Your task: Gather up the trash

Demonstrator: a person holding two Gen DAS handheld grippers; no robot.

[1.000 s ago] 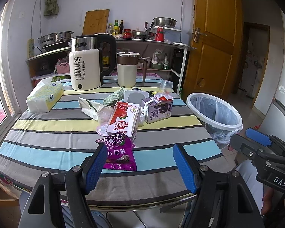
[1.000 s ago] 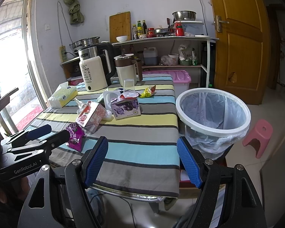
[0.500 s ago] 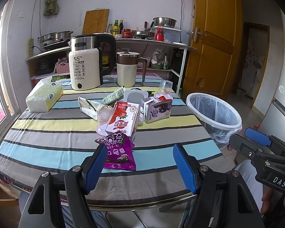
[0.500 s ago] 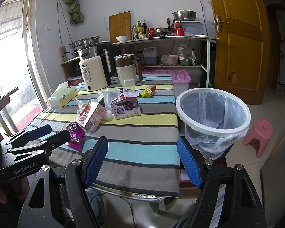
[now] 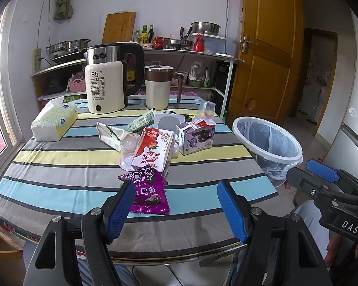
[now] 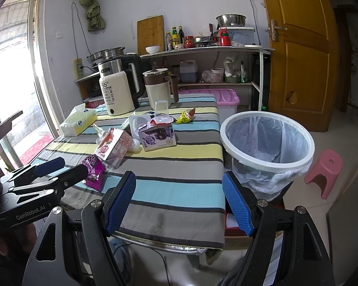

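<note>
Nothing looks collected yet: both the left gripper [image 5: 175,206] and right gripper [image 6: 179,203] hang wide and empty at the table's near edge. Two cartons [image 5: 154,151], one purple packet [image 5: 149,191] and assorted wrappers remain mid-table; one lined bin [image 6: 267,140] waits beside its right edge.

My left gripper [image 5: 175,206] and right gripper [image 6: 179,202] both hang level, jaws spread wide — nothing between them.
</note>
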